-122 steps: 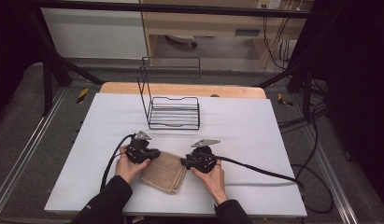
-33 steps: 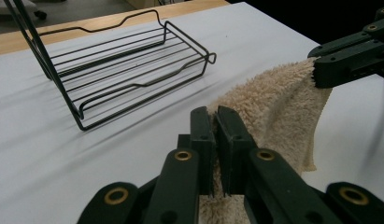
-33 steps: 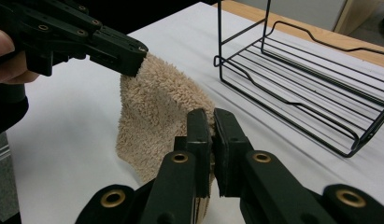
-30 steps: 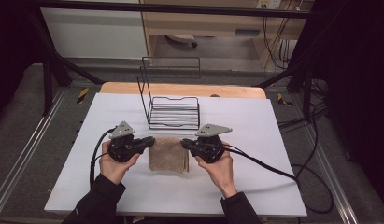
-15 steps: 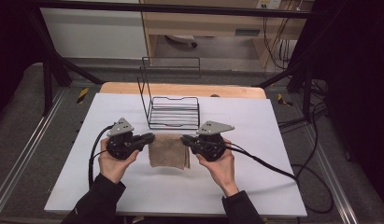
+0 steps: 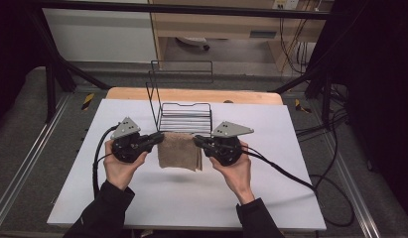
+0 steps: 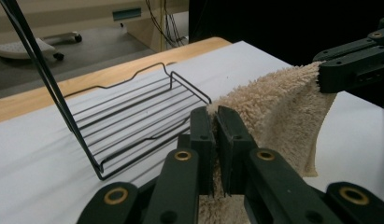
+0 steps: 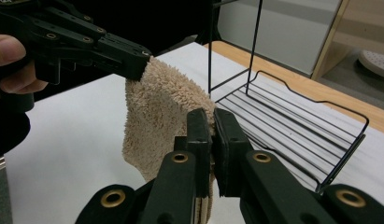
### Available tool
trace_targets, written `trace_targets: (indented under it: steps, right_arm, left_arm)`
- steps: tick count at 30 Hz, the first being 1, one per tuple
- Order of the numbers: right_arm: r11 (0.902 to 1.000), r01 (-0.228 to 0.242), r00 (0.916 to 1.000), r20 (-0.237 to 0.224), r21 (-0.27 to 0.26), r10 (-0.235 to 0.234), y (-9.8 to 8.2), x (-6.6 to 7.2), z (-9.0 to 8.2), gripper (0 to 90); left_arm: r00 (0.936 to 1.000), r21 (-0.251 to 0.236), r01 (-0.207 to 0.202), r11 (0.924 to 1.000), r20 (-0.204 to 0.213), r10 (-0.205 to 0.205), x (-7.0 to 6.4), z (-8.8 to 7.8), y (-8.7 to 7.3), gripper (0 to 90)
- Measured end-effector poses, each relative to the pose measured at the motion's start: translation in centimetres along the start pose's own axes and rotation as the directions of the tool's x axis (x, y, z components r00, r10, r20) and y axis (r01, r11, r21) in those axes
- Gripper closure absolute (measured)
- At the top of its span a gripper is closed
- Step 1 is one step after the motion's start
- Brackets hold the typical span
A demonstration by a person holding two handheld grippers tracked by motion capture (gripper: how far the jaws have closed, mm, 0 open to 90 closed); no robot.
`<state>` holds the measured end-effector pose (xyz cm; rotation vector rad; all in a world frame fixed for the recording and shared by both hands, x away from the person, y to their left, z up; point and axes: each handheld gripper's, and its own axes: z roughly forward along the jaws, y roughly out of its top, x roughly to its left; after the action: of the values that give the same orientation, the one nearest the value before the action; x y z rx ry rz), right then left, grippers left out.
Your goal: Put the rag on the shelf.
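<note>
Table (image 6: 142, 198) white, wide, bare around the work. Wire rack (image 6: 184, 116) stands at the far middle, its low front rail just beyond the towel (image 6: 179, 151).

We see the towel folded and hanging clear of the table, strung between the two grippers by its top corners, just short of the rack.

Left gripper (image 6: 159, 136): jaws pinched tight on the towel's left corner, pile bulging between them in the left gripper view (image 7: 216, 135). Right gripper (image 6: 196, 141): same, clamped on the right corner (image 8: 212, 135).

Risks, as we judge them:
- Hanging hem may catch the rack's front rail and drag the rack, if carried forward too low.
- Both holds are at the very corners; pulling the hands apart could slip one out.
- The fold may fall open on release.
</note>
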<state>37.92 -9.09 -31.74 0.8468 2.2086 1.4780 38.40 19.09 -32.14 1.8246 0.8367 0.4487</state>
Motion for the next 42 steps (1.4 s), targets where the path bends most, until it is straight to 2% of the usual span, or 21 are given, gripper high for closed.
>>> trace_targets:
  steps: [13, 20, 28, 42]
  right_arm:
    - [0.9979, 0.014, 0.9994, 0.032, -0.063, -0.012, 1.6, -0.7, -1.1, 85.9]
    - [0.9957, 0.028, 0.9988, 0.042, -0.088, -0.024, 2.5, -1.0, -1.3, 85.9]
    - [0.9912, 0.051, 0.9975, 0.055, -0.122, -0.044, 3.8, -1.1, -1.5, 86.0]
    - [0.9845, 0.063, 0.9955, 0.080, -0.164, -0.050, 5.5, -1.5, -1.8, 86.0]
  left_arm:
    - [1.0000, -0.059, 0.001, 0.9983, 0.002, -0.001, 0.0, 0.2, 2.2, 85.4]
    - [0.9999, -0.089, -0.011, 0.9959, -0.009, 0.011, 0.1, 0.1, 3.3, 85.5]
    - [0.9994, -0.128, -0.024, 0.9915, -0.028, 0.021, 0.3, -0.3, 4.5, 85.6]
    - [0.9995, -0.193, -0.011, 0.9812, -0.030, 0.006, 0.7, -0.6, 6.4, 85.8]
